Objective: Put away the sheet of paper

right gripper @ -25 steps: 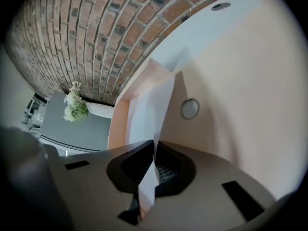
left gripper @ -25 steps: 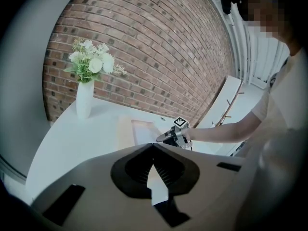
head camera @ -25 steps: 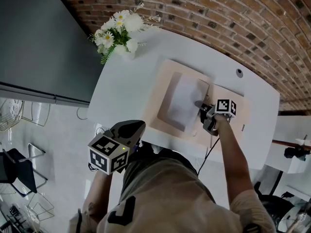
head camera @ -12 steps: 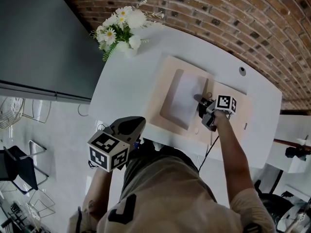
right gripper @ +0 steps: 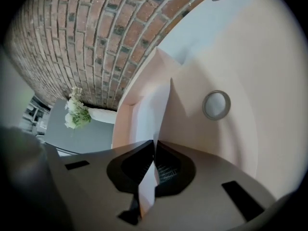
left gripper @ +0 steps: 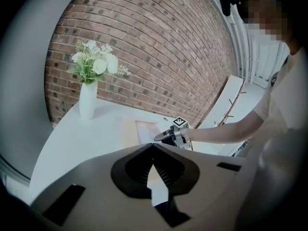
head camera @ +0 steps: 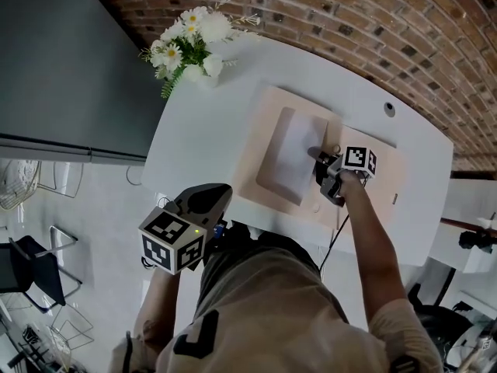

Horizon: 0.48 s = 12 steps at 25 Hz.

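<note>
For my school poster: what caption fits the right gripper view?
Right tongs pinch a sheet of paper over a pale pink tray beside a brick wall.

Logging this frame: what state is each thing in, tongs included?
right tongs: shut on the sheet of paper.
left tongs: shut, empty, held off the white table.
sheet of paper: gripped at one edge, reaching into the pink case.
pink case: open, flap spread flat.
snap button: unfastened.
vase of flowers: upright.
</note>
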Tool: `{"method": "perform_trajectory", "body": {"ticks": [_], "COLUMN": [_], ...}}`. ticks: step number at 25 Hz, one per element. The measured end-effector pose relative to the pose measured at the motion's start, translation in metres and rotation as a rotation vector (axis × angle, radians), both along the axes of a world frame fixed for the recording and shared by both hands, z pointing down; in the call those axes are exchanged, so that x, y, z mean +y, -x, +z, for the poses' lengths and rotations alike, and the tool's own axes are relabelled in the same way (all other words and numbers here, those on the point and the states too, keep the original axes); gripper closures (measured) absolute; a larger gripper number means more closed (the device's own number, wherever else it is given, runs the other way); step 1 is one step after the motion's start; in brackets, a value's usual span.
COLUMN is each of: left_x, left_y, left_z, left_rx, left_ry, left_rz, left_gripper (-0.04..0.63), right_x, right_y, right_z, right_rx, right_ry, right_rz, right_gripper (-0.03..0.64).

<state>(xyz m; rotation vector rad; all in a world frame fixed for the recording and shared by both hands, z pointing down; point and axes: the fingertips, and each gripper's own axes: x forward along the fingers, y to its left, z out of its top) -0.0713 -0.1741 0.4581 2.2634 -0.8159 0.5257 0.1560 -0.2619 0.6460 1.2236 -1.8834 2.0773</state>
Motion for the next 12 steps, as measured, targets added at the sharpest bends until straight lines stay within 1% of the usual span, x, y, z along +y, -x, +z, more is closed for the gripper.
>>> {"method": "perform_trajectory", "body": {"ticks": [2,4,7,10,12], "left_x": [0.0014,0.0009,-0.0016,-0.0025,-0.0037], "left_y": [-0.0019,-0.0036,-0.0053,-0.0083,-0.0107], "left_z": [0.0012,0.0021,0.0033,0.0055,0.0058], "left_rx": [-0.001,-0.003,-0.010,-0.035,-0.043], "left_ry": [0.006,0.010,0.012,0.007,0.006], "left_rz": [0.004,0.012,0.021,0.034,0.040], "left_gripper": [0.580,0.580,0.580,0.580,0.580], "right_x": [0.0031,0.0025,-0.0005,0.0000,0.0009], "right_y": [-0.0023,-0.0034,-0.0014,0.0001,0.0013], "right_z": [0.0074,0.0090,0.0097,0.0094,0.0079], "right_rx": [0.051,0.078,0.105,0.142,0.146], "right_ry": [0.035,0.047,0.051,0.051,0.045], "right_rz": [-0.010,-0.002,-0.008,-0.035,-0.046], "right_gripper": [0.592,0.592,0.592,0.592,0.592]}}
